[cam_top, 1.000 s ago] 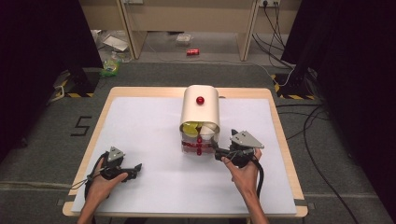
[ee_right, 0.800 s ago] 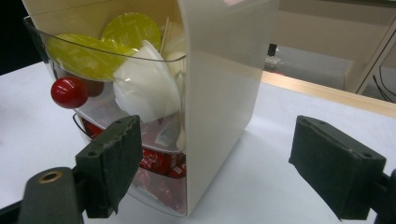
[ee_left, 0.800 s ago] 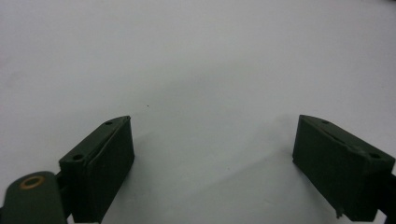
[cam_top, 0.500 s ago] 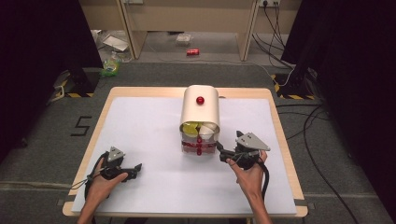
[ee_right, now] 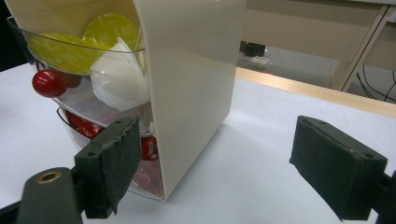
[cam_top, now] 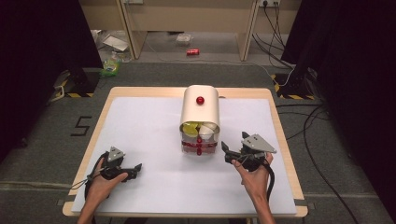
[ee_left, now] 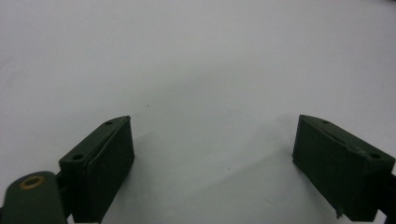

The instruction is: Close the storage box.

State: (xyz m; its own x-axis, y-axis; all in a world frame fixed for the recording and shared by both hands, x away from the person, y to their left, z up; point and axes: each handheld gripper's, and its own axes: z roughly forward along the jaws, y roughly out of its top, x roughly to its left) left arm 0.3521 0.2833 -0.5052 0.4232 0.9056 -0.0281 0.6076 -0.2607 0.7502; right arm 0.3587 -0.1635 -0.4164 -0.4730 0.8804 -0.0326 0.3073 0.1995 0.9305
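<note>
A cream box with a red knob on top stands mid-table. Two clear drawers jut from its near side. The upper drawer holds yellow and white pods; the lower drawer holds red ones. My right gripper is open, just right of the drawers and apart from them. In the right gripper view the box rises ahead of my open right gripper, with yellow pods, white pods and a drawer knob at left. My left gripper is open over bare tabletop.
The white table top has a wooden rim. Beyond the far edge stand desk legs, with cables, a red can and litter on the floor. Dark curtains flank both sides.
My right gripper has drawn back a little to the right, away from the drawers. The left gripper has stayed put.
</note>
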